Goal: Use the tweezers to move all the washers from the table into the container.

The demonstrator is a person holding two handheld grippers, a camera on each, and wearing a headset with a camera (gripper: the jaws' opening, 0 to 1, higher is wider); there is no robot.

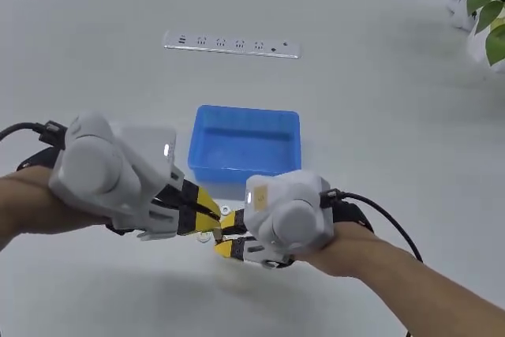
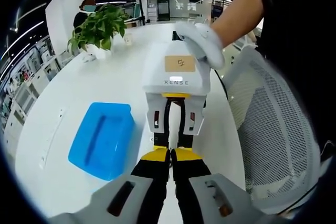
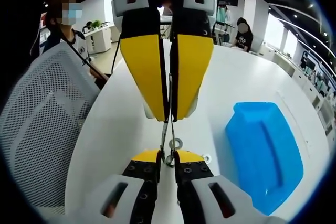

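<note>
step in hand: the pick. we find the left gripper (image 3: 169, 118) clamped on the tweezers (image 3: 167, 132). their long axis runs toward the right gripper (image 3: 168, 157), tips down by a washer (image 3: 176, 143), near the container (image 1: 241, 171). the right jaws flank the tips; whether they press, we cannot tell. next we judge: a steady squeeze, then lift.

The left gripper (image 3: 169, 116) and right gripper (image 3: 169, 157) both clamp the tweezers (image 3: 167, 135), a washer (image 3: 177, 143) just beside them, the container (image 3: 265, 150) near.
</note>
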